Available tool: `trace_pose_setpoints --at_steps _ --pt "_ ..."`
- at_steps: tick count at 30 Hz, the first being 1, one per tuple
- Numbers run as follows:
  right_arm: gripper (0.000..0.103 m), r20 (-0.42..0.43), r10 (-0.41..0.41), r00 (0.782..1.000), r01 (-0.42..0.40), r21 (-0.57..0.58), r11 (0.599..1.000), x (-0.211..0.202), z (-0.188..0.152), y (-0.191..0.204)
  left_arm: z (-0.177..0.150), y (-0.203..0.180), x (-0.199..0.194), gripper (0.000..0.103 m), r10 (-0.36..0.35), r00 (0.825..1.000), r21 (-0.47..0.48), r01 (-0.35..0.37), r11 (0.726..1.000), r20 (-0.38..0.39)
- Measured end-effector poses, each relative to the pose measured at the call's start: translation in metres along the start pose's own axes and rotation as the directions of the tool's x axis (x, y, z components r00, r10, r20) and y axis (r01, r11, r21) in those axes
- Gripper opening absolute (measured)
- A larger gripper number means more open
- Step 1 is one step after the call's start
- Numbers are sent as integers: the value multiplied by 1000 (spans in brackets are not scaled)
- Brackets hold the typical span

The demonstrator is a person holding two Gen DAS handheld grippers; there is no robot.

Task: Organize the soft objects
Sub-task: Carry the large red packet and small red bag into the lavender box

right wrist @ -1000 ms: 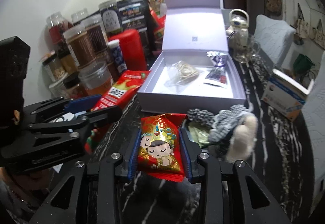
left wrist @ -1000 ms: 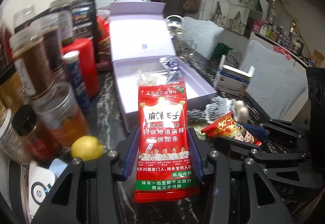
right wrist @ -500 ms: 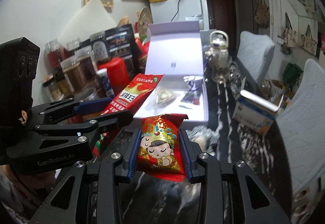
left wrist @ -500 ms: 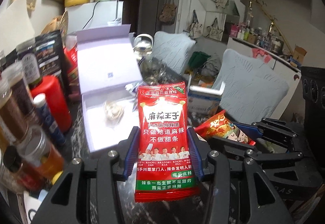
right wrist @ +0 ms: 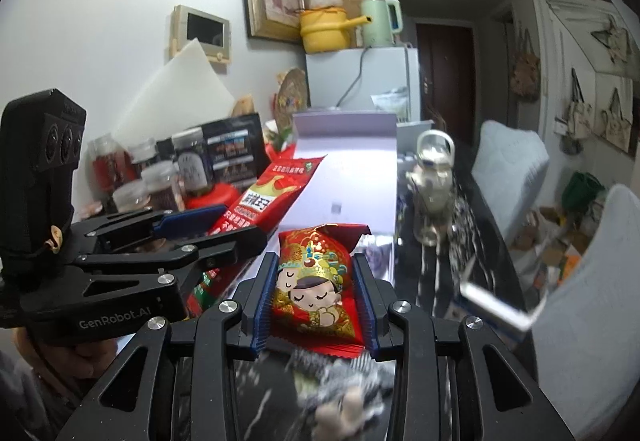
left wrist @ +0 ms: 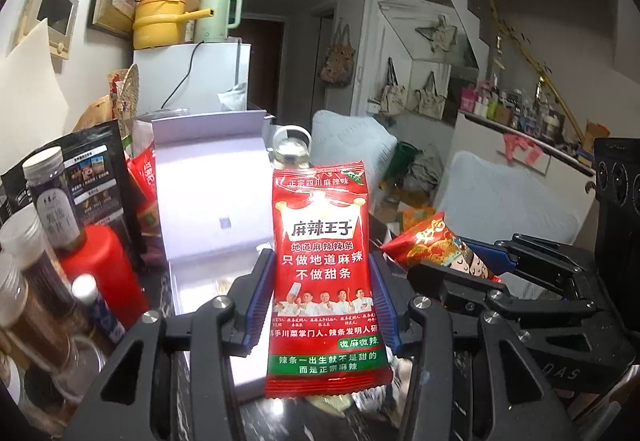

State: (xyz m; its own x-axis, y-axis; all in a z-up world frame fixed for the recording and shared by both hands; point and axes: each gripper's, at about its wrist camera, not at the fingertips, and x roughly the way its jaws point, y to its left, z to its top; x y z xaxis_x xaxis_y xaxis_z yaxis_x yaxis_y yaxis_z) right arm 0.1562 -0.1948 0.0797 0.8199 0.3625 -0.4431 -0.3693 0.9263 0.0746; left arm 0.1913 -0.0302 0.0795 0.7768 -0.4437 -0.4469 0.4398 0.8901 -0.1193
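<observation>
Red 麻辣王子 packet (left wrist: 322, 273) clamped in left hand-held gripper (left wrist: 320, 297); right hand-held gripper (right wrist: 316, 289) grips cartoon sachet (right wrist: 314, 281).

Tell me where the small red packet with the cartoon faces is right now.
The small red packet is clamped in the right gripper, centre of the right wrist view, in front of the open lavender box and right of the tall red snack packet.

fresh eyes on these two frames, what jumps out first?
The tall red spicy-strip snack packet upright in the left hand-held gripper, centre frame. Then the red cartoon-figure candy packet clamped in the right hand-held gripper. Behind both stands the open lavender gift box.
</observation>
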Motion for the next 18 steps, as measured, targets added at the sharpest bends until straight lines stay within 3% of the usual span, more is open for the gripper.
trace_pose_setpoints --at_steps 11,18 --pt "36 25 50 998 -49 -36 998 67 45 -17 32 43 57 46 52 999 -50 -52 997 15" --pt "36 -14 78 997 -78 5 997 118 52 -35 29 70 99 46 122 991 -77 -126 989 -55"
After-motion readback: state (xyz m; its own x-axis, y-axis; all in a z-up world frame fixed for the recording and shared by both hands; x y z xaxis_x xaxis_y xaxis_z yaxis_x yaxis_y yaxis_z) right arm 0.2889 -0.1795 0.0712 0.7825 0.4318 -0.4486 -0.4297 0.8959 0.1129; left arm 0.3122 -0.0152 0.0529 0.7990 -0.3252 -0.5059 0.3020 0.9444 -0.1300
